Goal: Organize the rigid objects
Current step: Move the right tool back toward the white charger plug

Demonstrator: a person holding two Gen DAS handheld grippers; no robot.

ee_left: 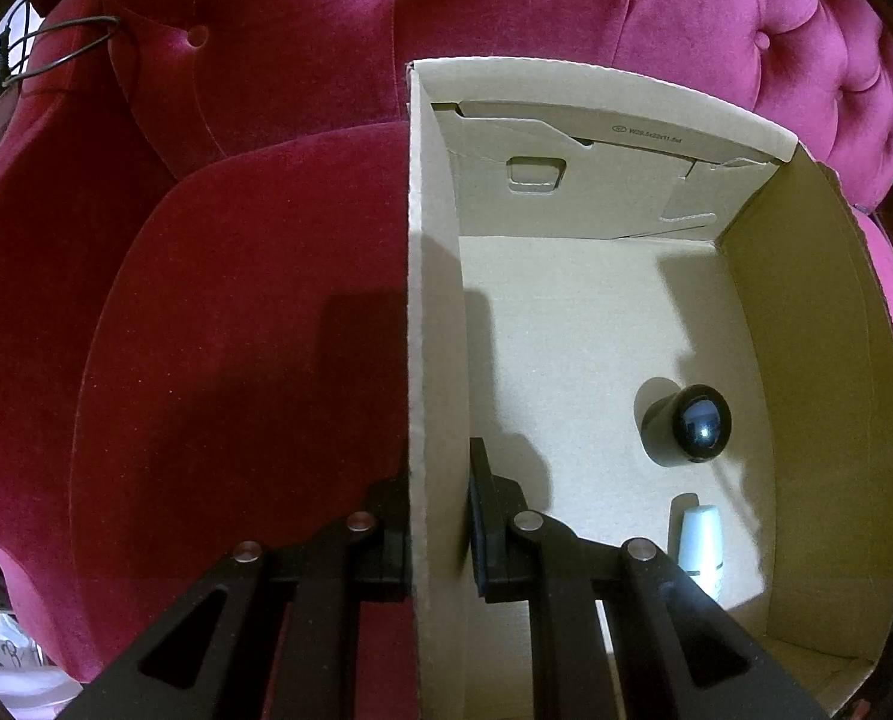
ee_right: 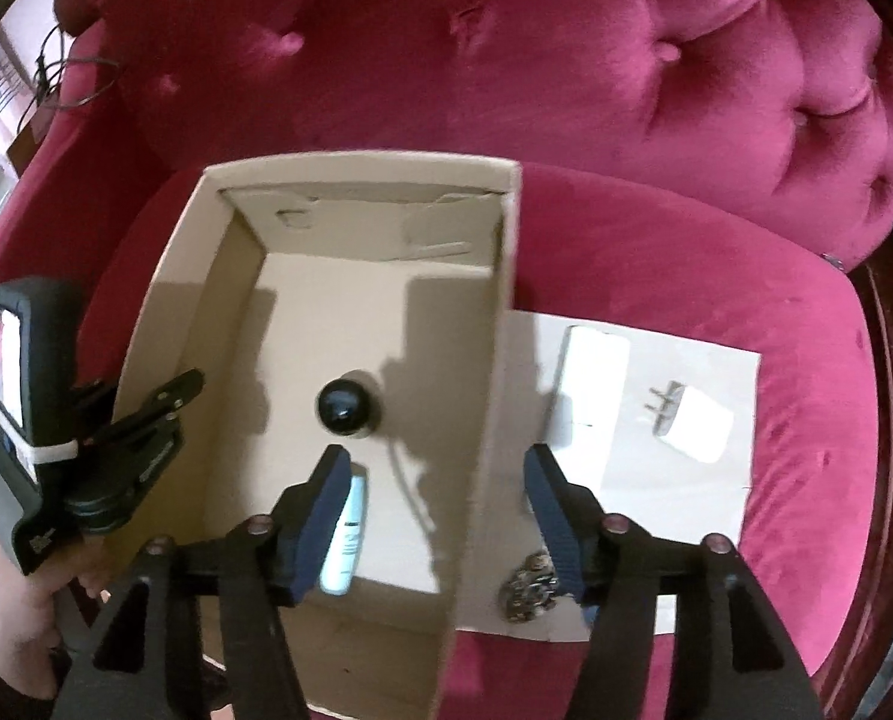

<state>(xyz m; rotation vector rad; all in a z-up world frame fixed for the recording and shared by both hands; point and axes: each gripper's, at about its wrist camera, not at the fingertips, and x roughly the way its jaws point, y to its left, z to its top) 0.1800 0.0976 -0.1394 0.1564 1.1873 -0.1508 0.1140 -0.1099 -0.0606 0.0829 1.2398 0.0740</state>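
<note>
The left hand-held gripper (ee_left: 440,516) pinches the stiff box (ee_left: 434,300) wall, the right hand-held gripper (ee_right: 437,510) is apart, and the light, hard charger (ee_right: 695,423) at 2 o'clock wants gripping by its flat sides.

A small line of dark print is seen on the inner far flap of the open brown cardboard box (ee_left: 626,138), reading roughly "W29.5x22x11", its ending being blurred. Marks on the pale blue-white tube (ee_right: 345,531) are too blurred to be read.
</note>
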